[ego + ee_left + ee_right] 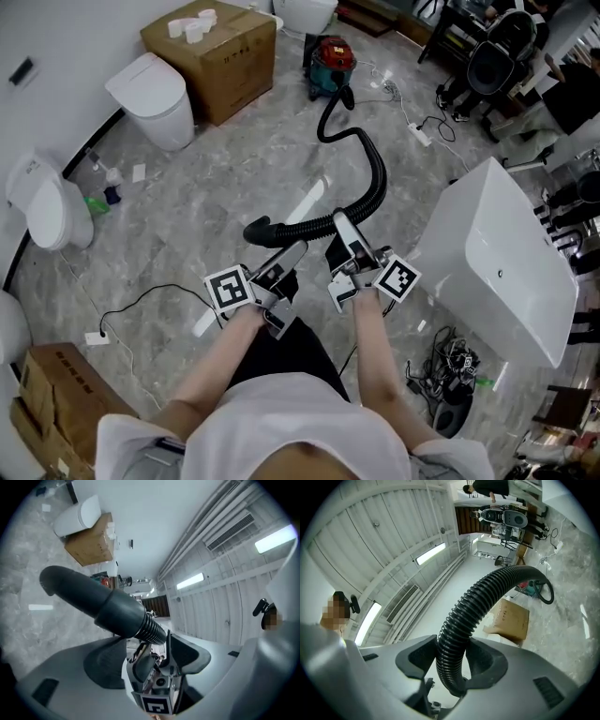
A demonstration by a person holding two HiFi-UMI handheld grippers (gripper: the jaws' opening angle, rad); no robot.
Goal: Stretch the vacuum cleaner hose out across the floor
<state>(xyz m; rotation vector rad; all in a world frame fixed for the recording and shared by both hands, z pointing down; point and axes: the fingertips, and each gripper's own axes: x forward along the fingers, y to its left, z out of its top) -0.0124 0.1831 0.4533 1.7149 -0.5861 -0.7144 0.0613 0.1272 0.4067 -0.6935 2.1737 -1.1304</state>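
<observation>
Right gripper view: right tool (452, 663) clamps the hose (487, 597); left tool (143, 648) stands open beside its nozzle (84, 597).

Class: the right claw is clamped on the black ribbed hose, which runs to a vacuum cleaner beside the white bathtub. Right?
One error: the vacuum cleaner stands beside the cardboard box, not the white bathtub, as the head view shows. The right claw is indeed clamped on the black ribbed hose.

In the head view the vacuum hose (380, 178) goes out of sight under the right gripper (342, 230). The lower left edge cuts off a cardboard box (52, 403), and the top edge cuts a toilet (305, 11).
</observation>
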